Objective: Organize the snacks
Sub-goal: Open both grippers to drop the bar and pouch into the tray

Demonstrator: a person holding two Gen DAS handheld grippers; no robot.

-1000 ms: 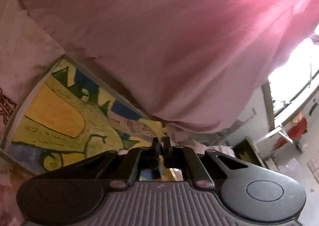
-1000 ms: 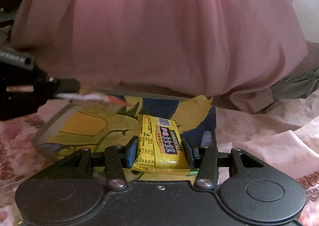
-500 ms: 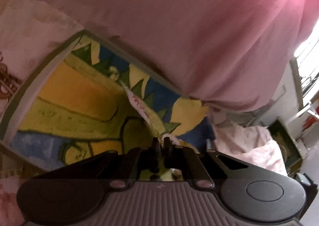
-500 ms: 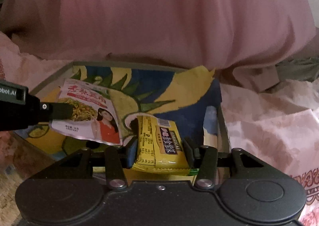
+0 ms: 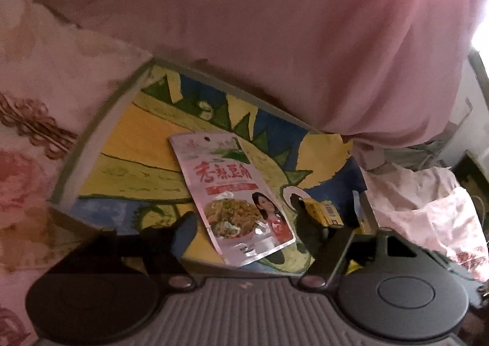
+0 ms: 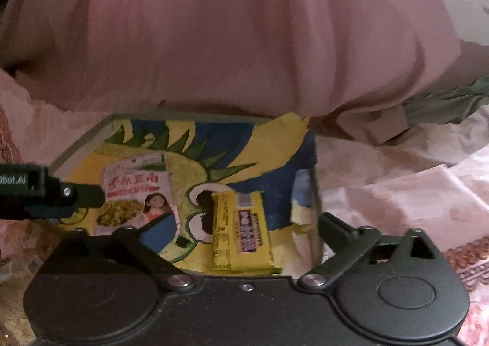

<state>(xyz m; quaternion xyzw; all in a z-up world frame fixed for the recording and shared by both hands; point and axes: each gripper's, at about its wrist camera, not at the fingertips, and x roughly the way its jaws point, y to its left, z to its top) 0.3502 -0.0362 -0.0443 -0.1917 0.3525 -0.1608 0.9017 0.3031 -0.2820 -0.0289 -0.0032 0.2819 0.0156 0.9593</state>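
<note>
Left wrist view showed the left tongs (image 5: 244, 223) opening, their fingers spread either side of a flat silver snack pouch (image 5: 235, 199) and not pressing it; the pouch lay on the painted floor of a shallow box (image 5: 101, 129), at about 6 o'clock of the picture, its hang-hole end toward 11 o'clock. It looked light, thin and slick, likely to crumple and slide, so a pinch on a sealed edge would serve best. In the right wrist view the right tongs (image 6: 244, 230) were likewise opening, fingers clear of a yellow snack bar (image 6: 241, 233) resting in the box at 6 o'clock, just right of the pouch. The bar seemed firmer, a soft wrapper over a stiff block, best taken across its long sides. Both tongs pointed downward into the box, toward a pink garment (image 6: 229, 40) beyond at 12 o'clock.
</note>
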